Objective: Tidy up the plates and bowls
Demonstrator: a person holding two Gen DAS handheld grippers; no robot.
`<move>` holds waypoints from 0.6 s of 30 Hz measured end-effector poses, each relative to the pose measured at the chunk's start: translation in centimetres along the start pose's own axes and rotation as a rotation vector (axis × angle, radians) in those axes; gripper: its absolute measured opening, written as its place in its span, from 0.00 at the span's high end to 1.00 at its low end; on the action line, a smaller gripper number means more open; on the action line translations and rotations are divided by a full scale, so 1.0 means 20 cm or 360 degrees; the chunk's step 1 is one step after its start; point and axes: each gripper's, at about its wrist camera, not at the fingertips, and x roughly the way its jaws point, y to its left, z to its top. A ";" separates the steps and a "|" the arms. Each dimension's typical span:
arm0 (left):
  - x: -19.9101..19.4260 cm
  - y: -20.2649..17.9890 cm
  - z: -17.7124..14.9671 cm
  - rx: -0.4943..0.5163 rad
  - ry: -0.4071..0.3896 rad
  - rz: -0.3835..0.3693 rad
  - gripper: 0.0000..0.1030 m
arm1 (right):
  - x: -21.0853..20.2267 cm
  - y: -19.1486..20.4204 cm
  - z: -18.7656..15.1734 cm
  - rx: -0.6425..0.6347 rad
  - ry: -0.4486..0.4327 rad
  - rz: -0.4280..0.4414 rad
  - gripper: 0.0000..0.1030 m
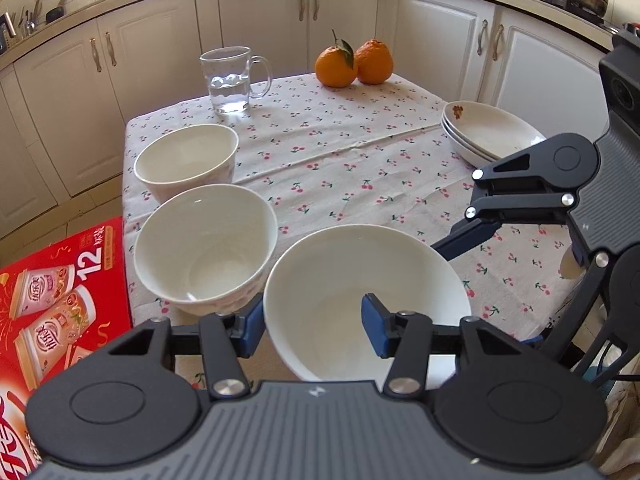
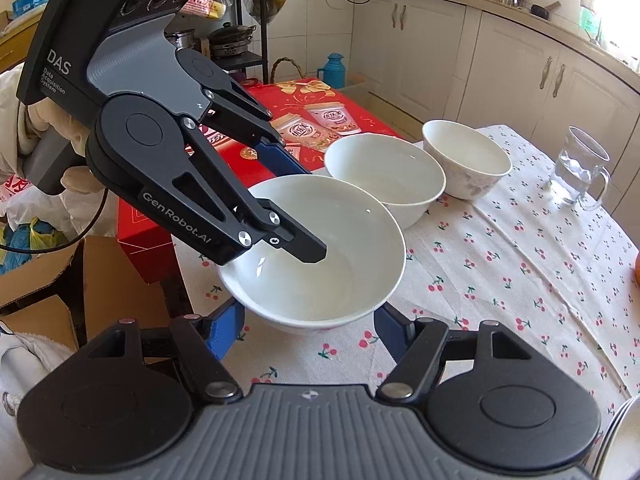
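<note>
**Mia:** What is the left gripper (image 1: 314, 326) doing?

**Ben:** It straddles the rim of the near bowl (image 1: 366, 300). One blue finger is inside the bowl and the other is outside its wall. There is still a gap, so it stands partly open around the rim. I cannot tell if the pads touch the bowl.

**Mia:** Where is that bowl?

**Ben:** It sits on the cherry cloth (image 1: 340, 152) at the near edge of the table, right in front of that gripper.

**Mia:** And the right gripper (image 2: 308, 330)?

**Ben:** Its two blue fingers are spread wide. The near bowl (image 2: 316, 252) is just ahead of them, and it fills the space between the tips. The fingers look a bit apart from the bowl.

**Mia:** What else is close to the near bowl?

**Ben:** The middle bowl (image 1: 204, 248) is just beside it, so close they look like they touch. The far bowl (image 1: 186, 160) is past the middle one. The three bowls make a row.

**Mia:** What is far from the near bowl?

**Ben:** The stack of plates (image 1: 486, 132) is well apart, over by the other side of the table. The glass mug (image 1: 230, 80) with water and two oranges (image 1: 352, 64) stand at the far end. A red box (image 1: 52, 300) sits beside the table, next to the middle bowl.
</note>
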 end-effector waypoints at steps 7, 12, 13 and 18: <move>0.10 -0.11 0.11 0.0081 -0.0005 -0.0074 0.51 | -0.10 -0.10 -0.09 0.0073 0.0005 -0.0080 0.26; 0.18 -0.18 0.18 0.0132 -0.0008 -0.0117 0.51 | -0.15 -0.17 -0.15 0.0124 0.0004 -0.0137 0.26; 0.20 -0.19 0.19 0.0141 -0.0008 -0.0126 0.51 | -0.15 -0.18 -0.16 0.0135 0.0007 -0.0148 0.26; 0.28 -0.22 0.24 0.0174 -0.0012 -0.0172 0.51 | -0.20 -0.23 -0.21 0.0190 0.0012 -0.0202 0.26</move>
